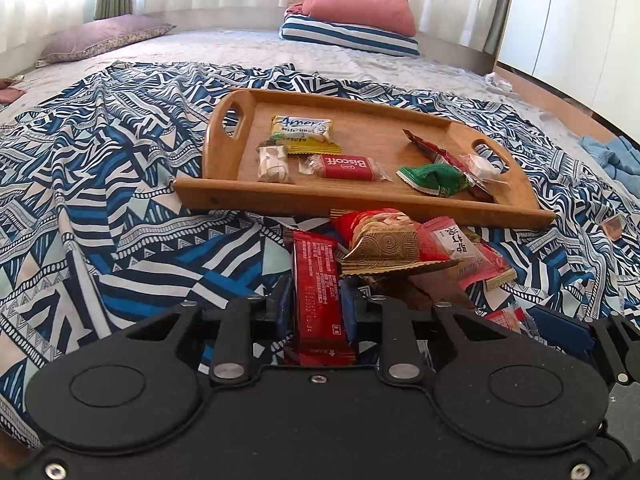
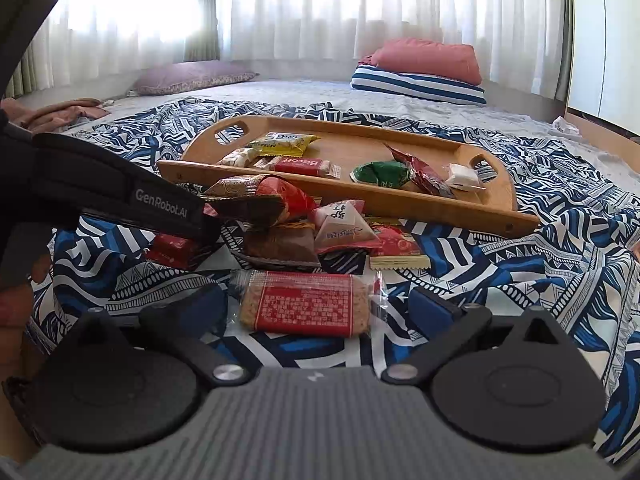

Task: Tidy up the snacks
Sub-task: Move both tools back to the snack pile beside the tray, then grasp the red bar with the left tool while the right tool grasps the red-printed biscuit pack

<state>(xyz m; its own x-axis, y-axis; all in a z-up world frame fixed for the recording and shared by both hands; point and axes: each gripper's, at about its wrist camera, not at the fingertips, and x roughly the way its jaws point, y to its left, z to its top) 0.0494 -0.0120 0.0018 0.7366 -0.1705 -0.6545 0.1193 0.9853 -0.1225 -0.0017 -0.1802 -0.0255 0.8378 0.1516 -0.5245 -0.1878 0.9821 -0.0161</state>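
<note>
Red bar (image 1: 320, 292): long foil-wrapped snack, near edge of loose pile (image 1: 404, 252), on patterned cloth (image 1: 100, 200). Clamped between blue pads of left gripper (image 1: 316, 304), jaws nearly closed, gripping across narrow width at near end. Probably light, fairly stiff, wrapper slick; hold mid-body rather than on crimped seam, squeeze gently to avoid cracking contents.

Pile: gold-and-red pouch, pink sachets, brown packet, overlapping just beyond bar; soft, crinkly, likely to shift when neighbour lifted.

Cereal bar (image 2: 306, 304): clear wrap, red label, flat on cloth, apart from pile on near side. Lying between wide-open jaws of right gripper (image 2: 320, 308), pads not touching. Likely brittle; take across short sides.

Tray (image 1: 360, 200): wooden, handle cut-outs left and right, just beyond pile. Holding yellow pack (image 1: 302, 130), white sweet, Biscoff (image 1: 346, 167) on left; green pack (image 1: 434, 178), dark red sachet, white cube on right. Middle bare.

Far: pillows (image 1: 356, 20), curtains.
</note>
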